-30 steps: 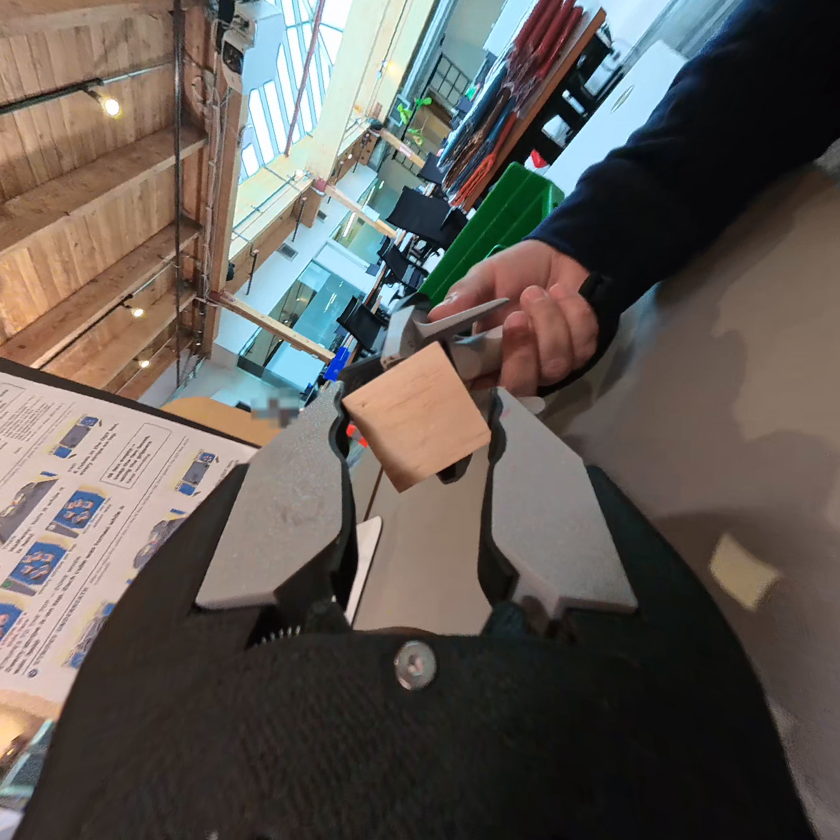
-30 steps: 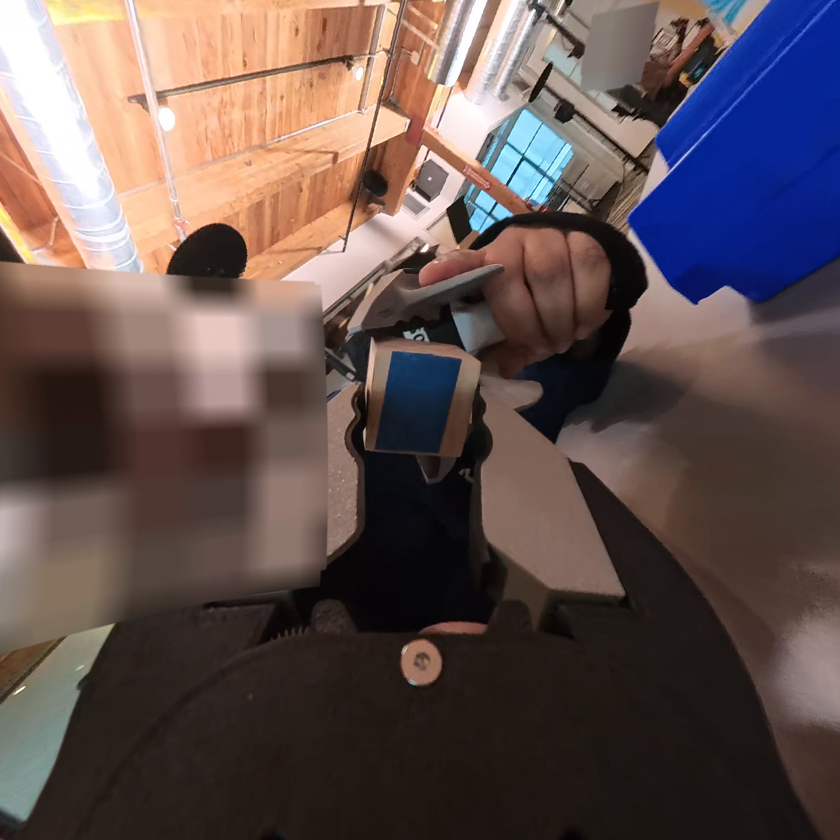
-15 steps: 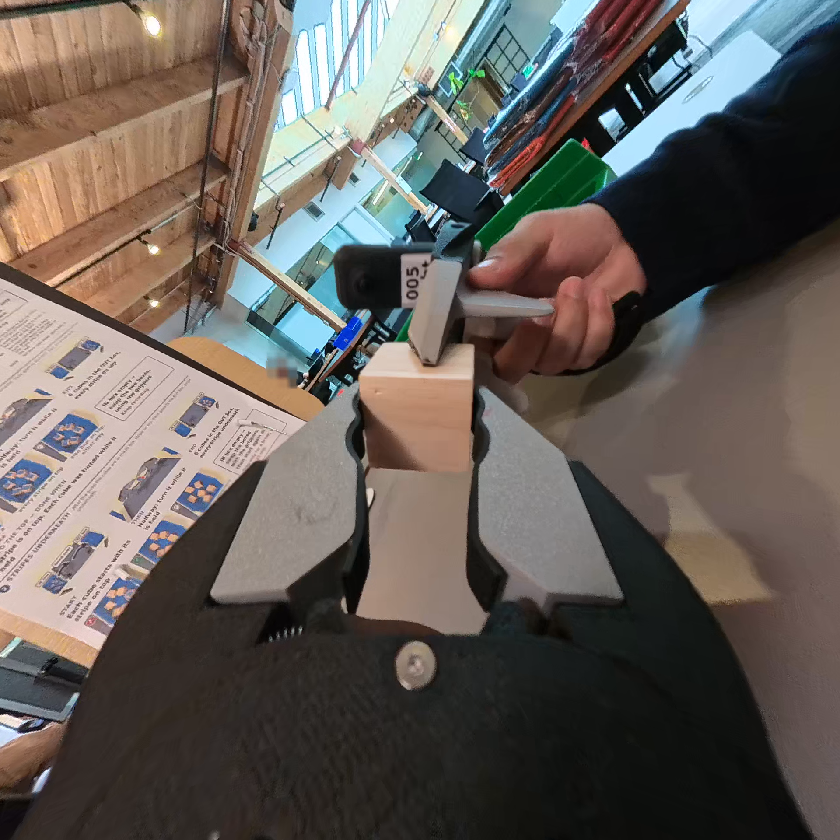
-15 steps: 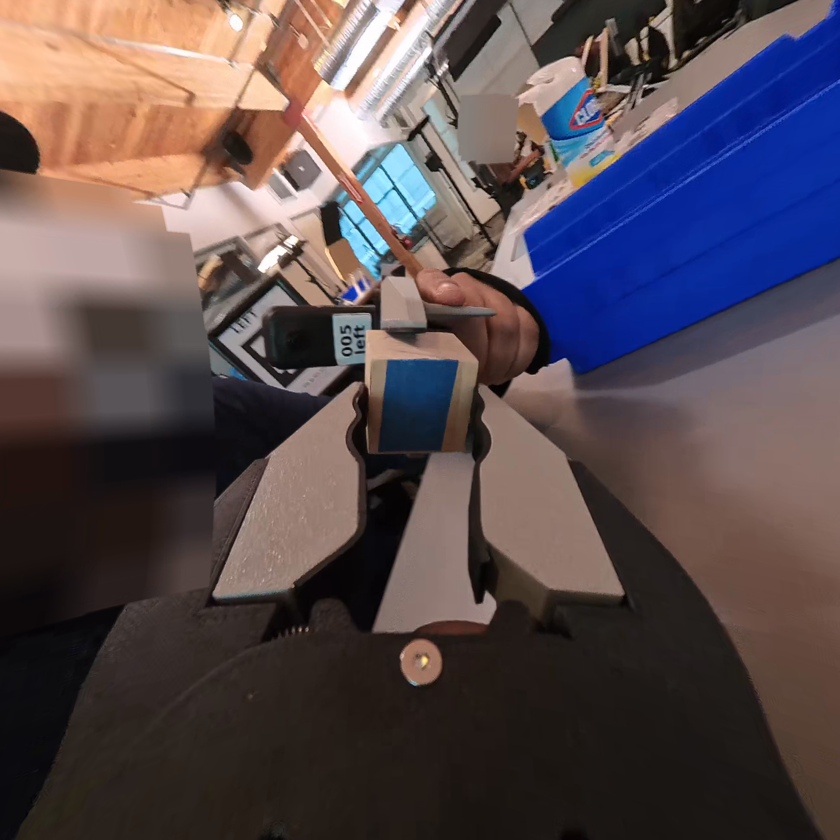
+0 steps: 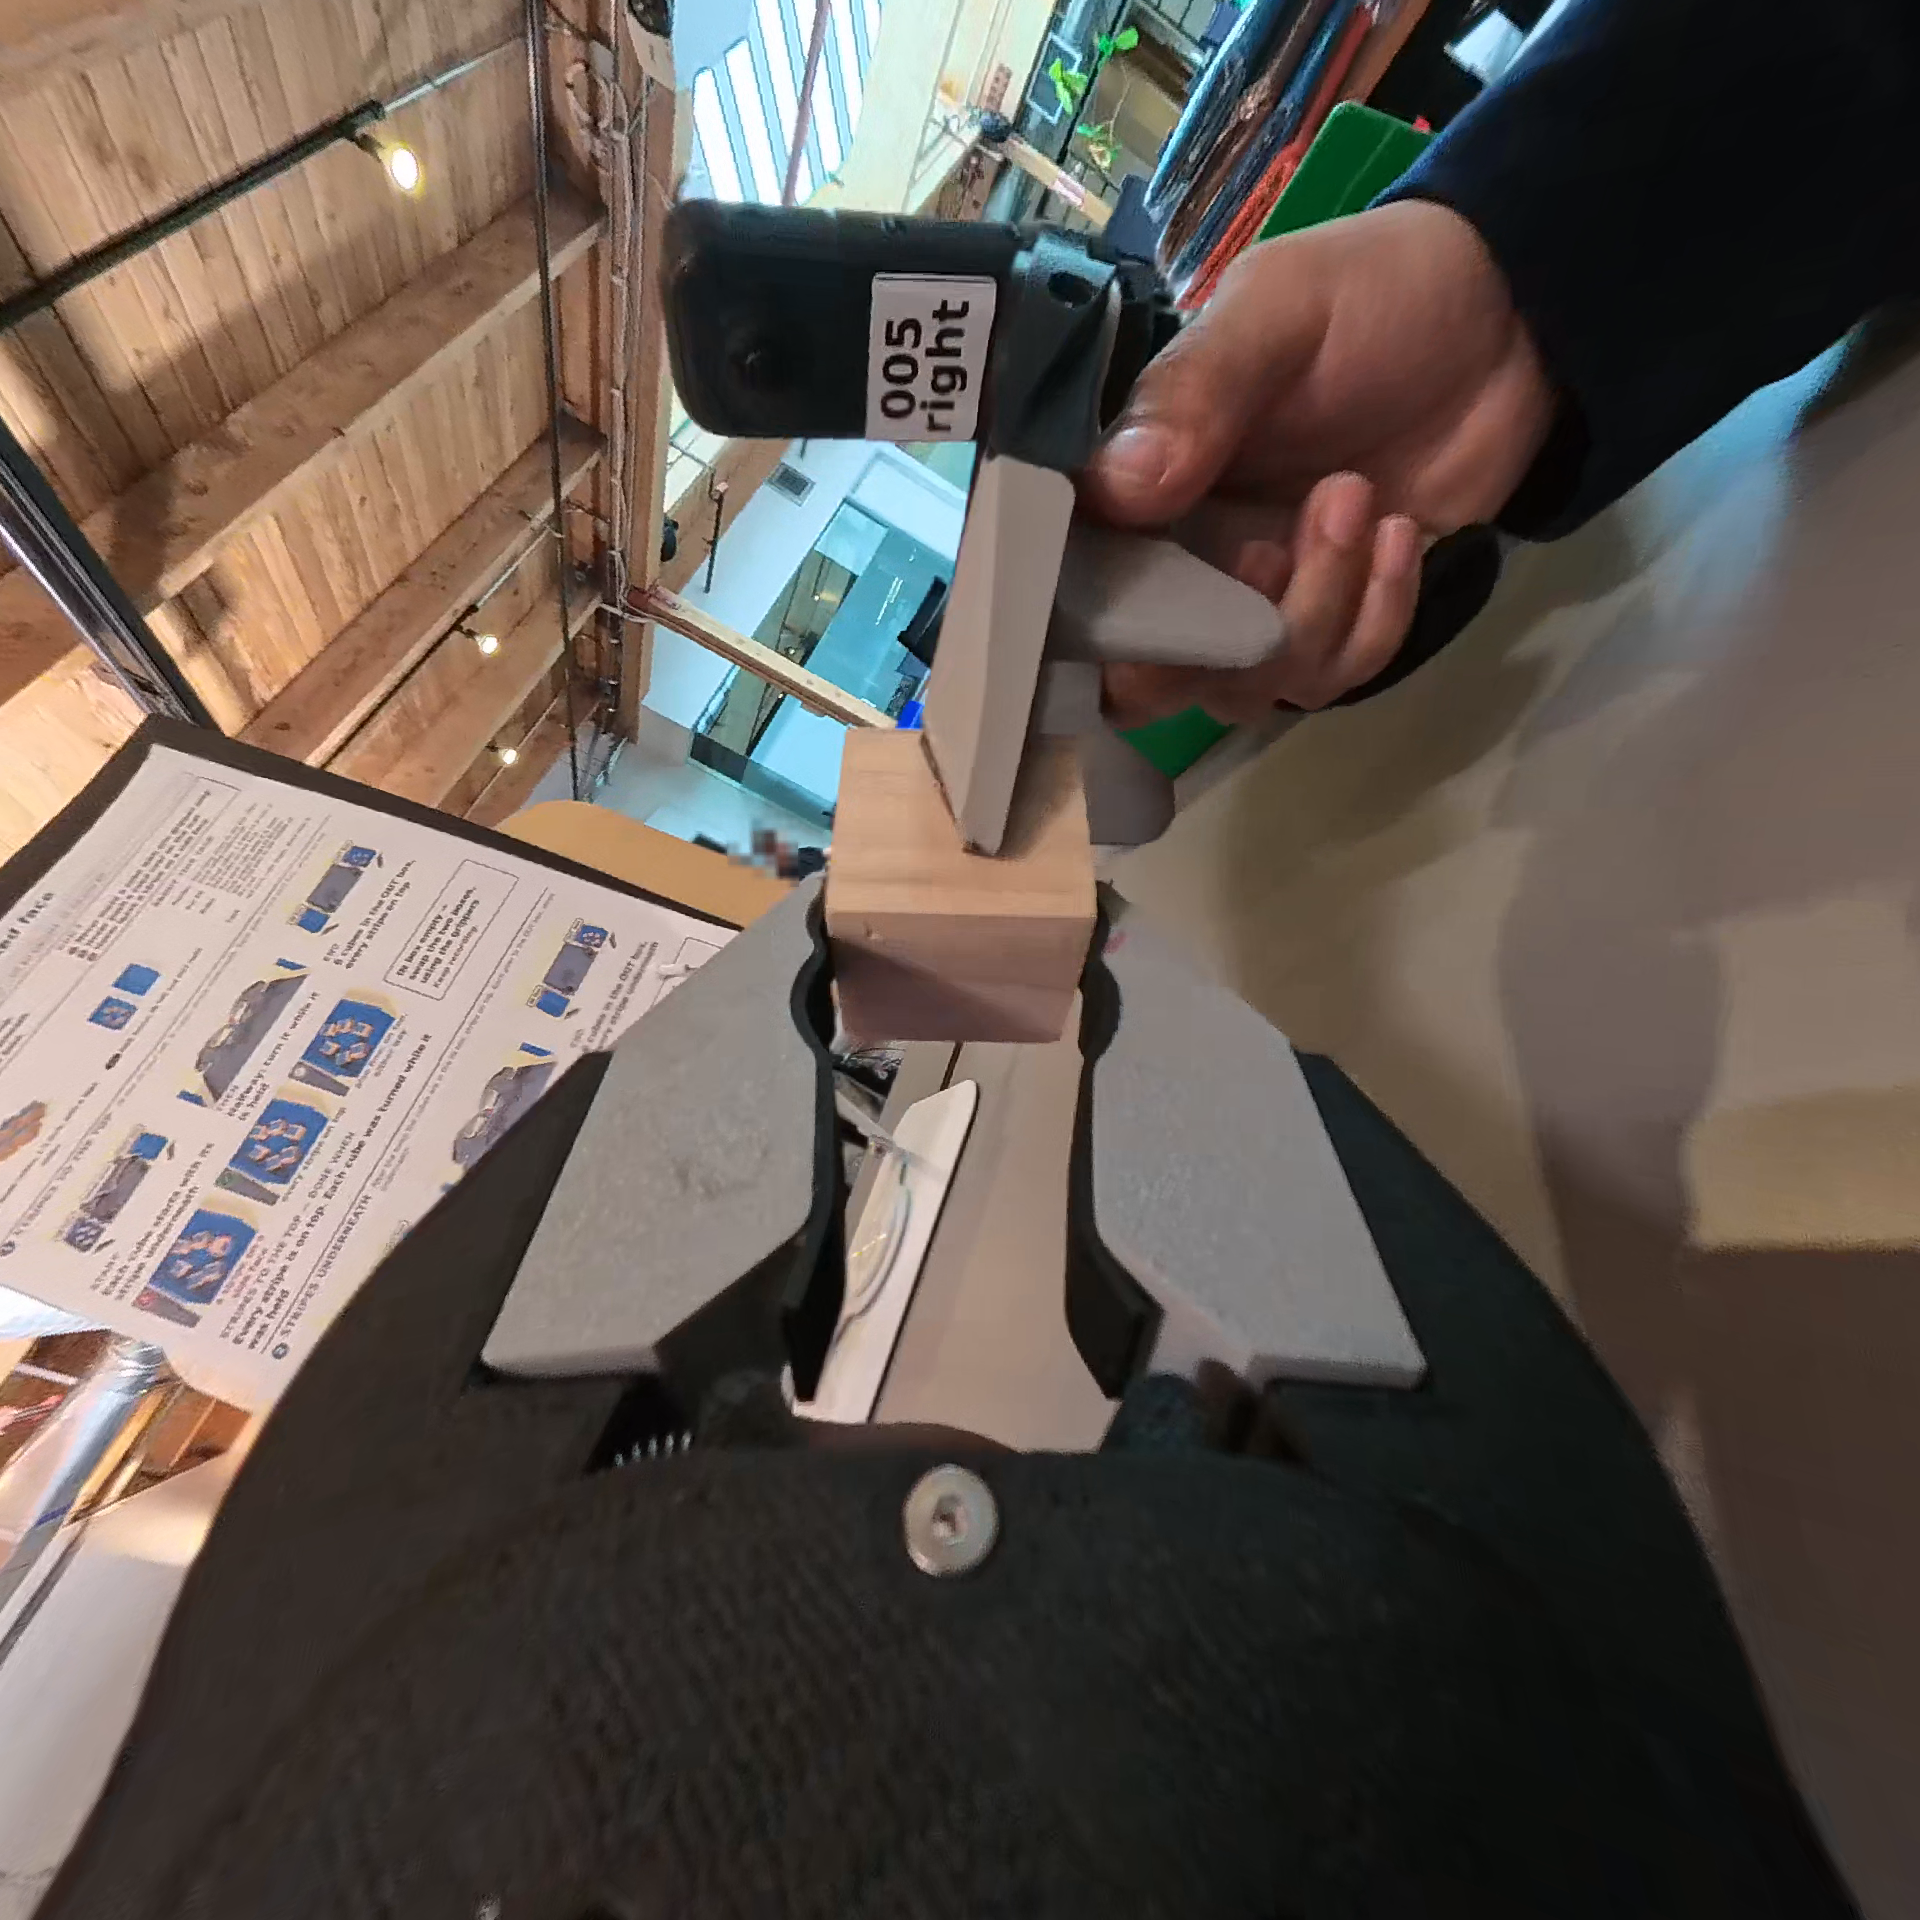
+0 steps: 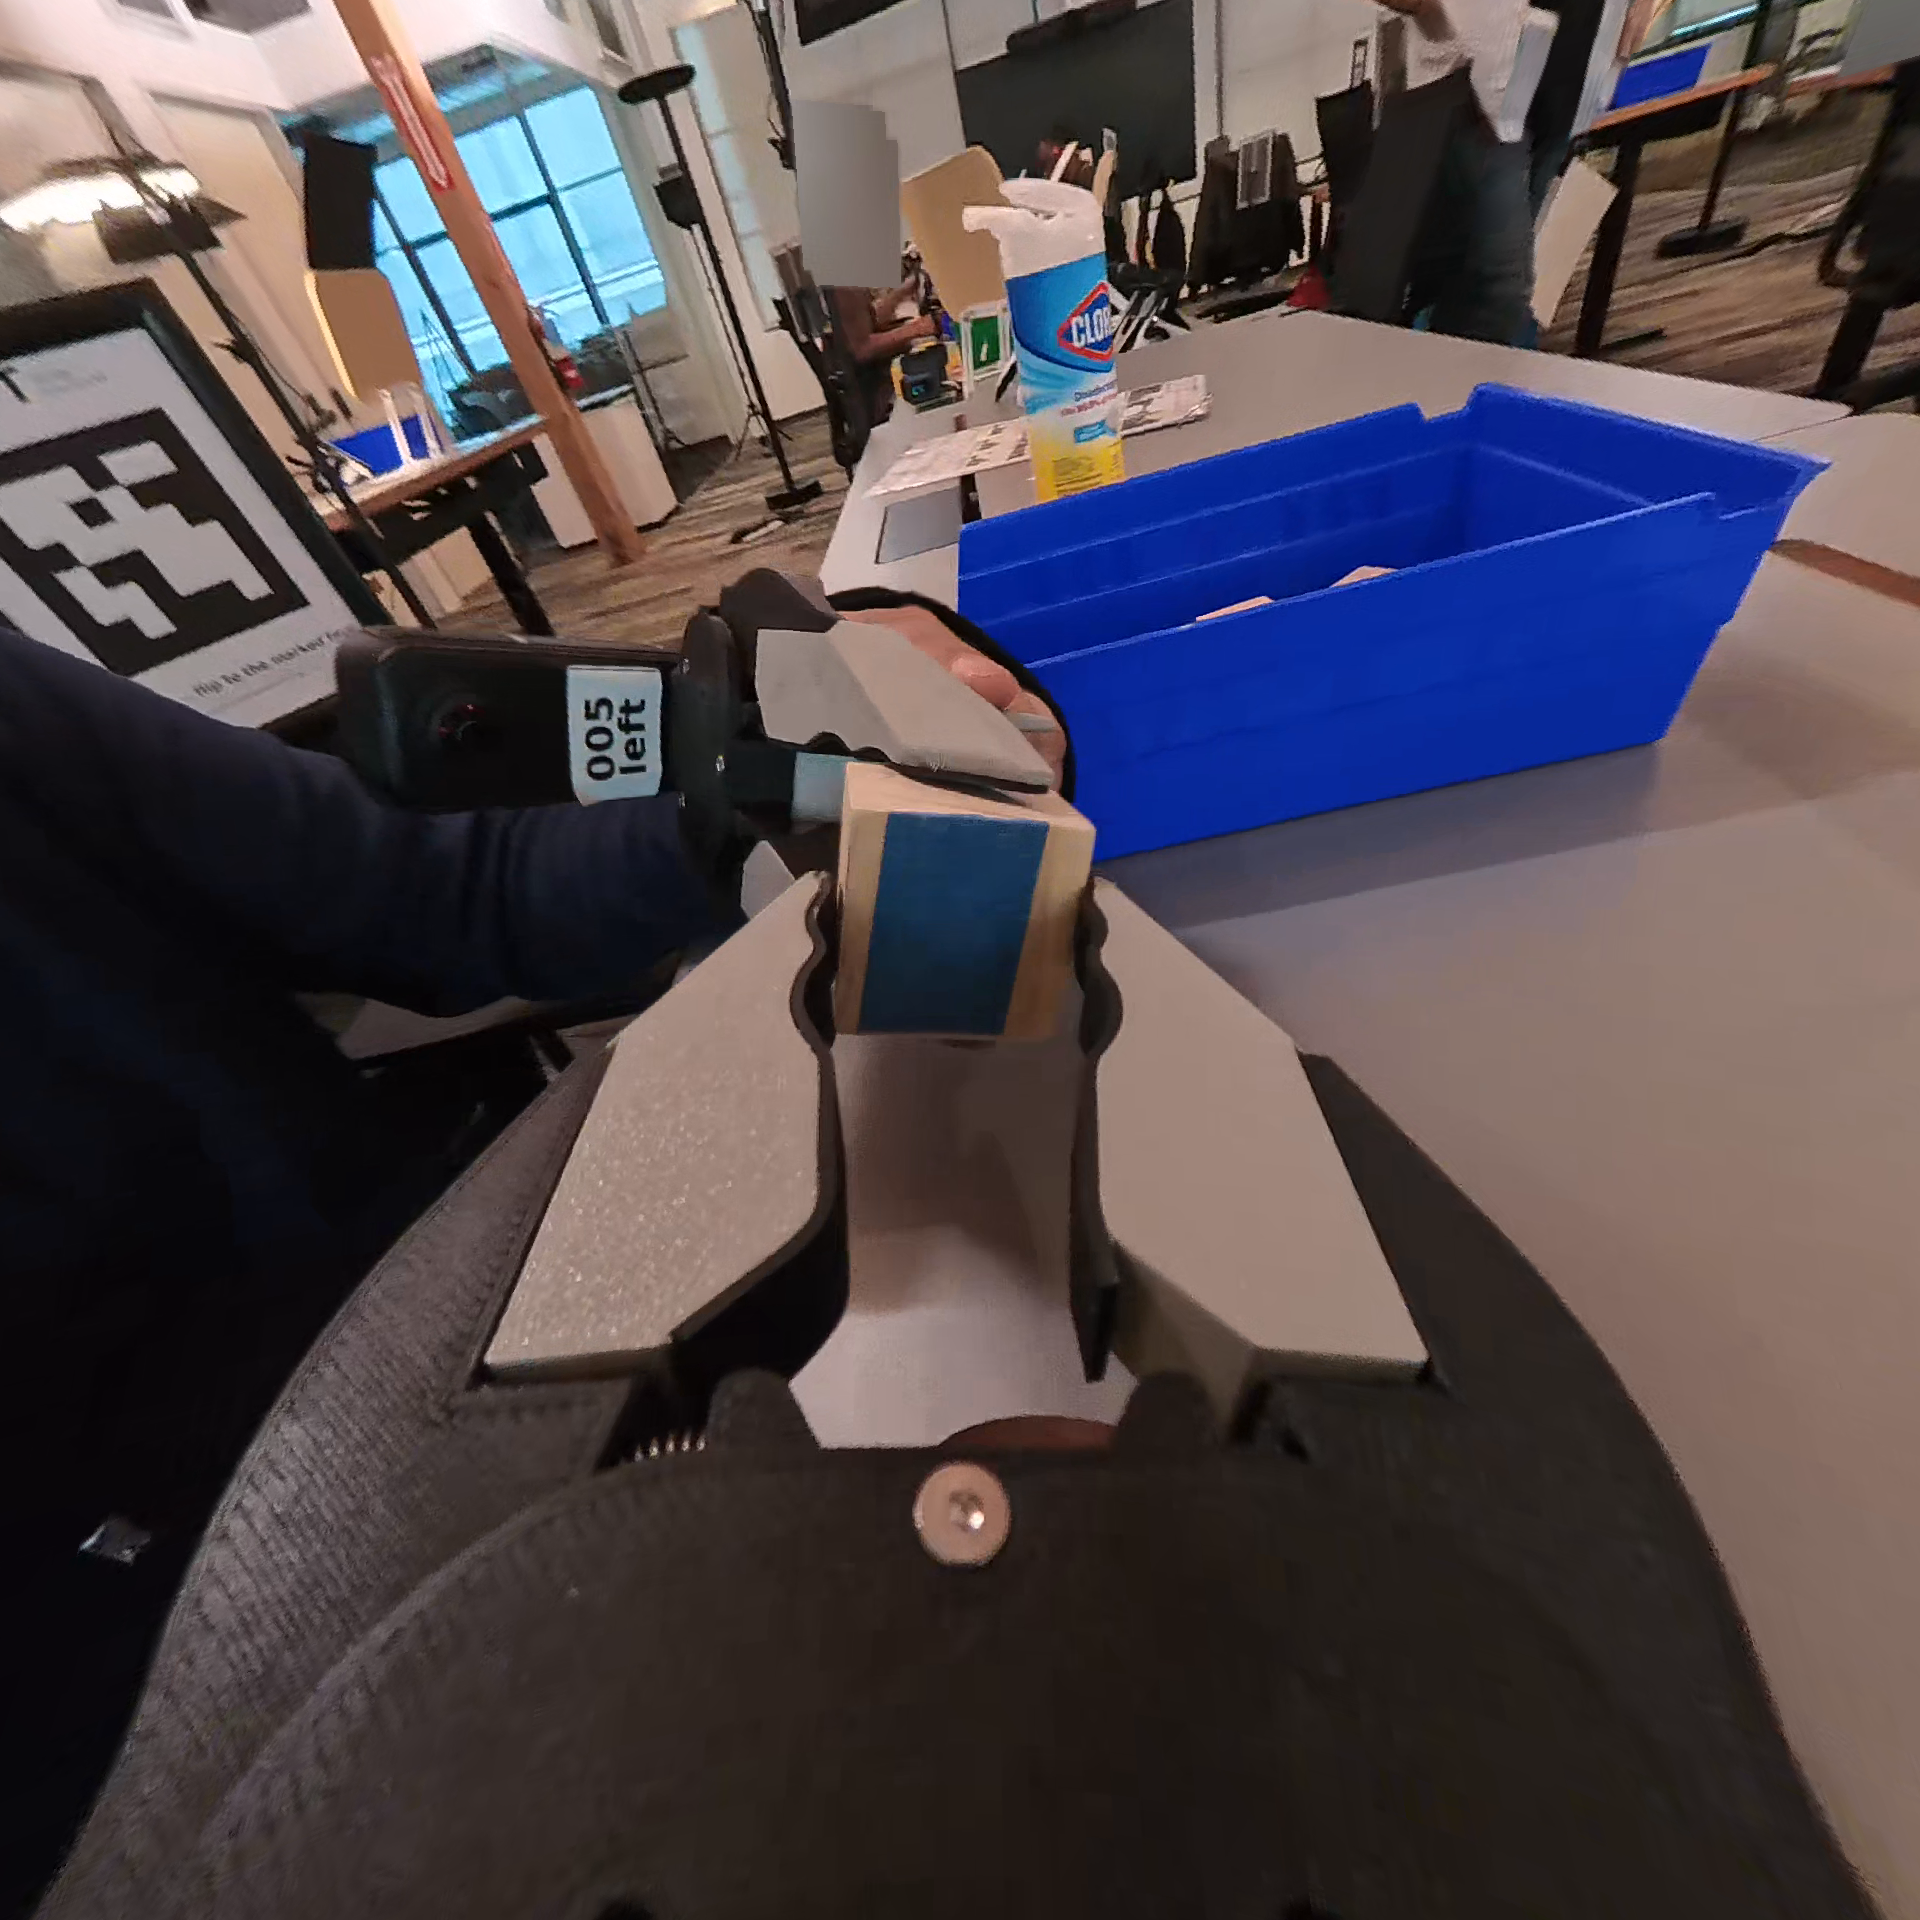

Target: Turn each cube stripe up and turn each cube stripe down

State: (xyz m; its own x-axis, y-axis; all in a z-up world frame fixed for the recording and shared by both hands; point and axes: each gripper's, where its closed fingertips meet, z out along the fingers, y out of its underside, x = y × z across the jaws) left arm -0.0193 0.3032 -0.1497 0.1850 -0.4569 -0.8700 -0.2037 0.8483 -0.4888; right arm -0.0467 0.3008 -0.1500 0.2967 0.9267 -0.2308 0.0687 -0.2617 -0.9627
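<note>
One wooden cube (image 5: 935,894) is held above the grey table by both grippers at once. In the left wrist view my left gripper (image 5: 961,987) is shut on its two sides, with plain wood facing me. A finger (image 5: 997,644) of the right gripper lies across the cube's far face, with a hand behind it. In the right wrist view my right gripper (image 6: 956,977) is shut on the same cube (image 6: 1044,925), and its blue stripe (image 6: 951,925) faces the camera. A finger (image 6: 894,717) of the left gripper lies on the cube's top.
A blue bin (image 6: 1351,665) stands on the grey table (image 6: 1558,1039) behind the cube, with pale cubes (image 6: 1236,608) inside. A wipes canister (image 6: 1065,343) stands beyond it. A printed instruction sheet (image 5: 260,1091) and a black-and-white marker board (image 6: 125,520) stand at the left.
One second ago the cube sat tilted between my wider left fingers. The left gripper has since closed on it. Both grippers swung down from facing the ceiling toward the table.
</note>
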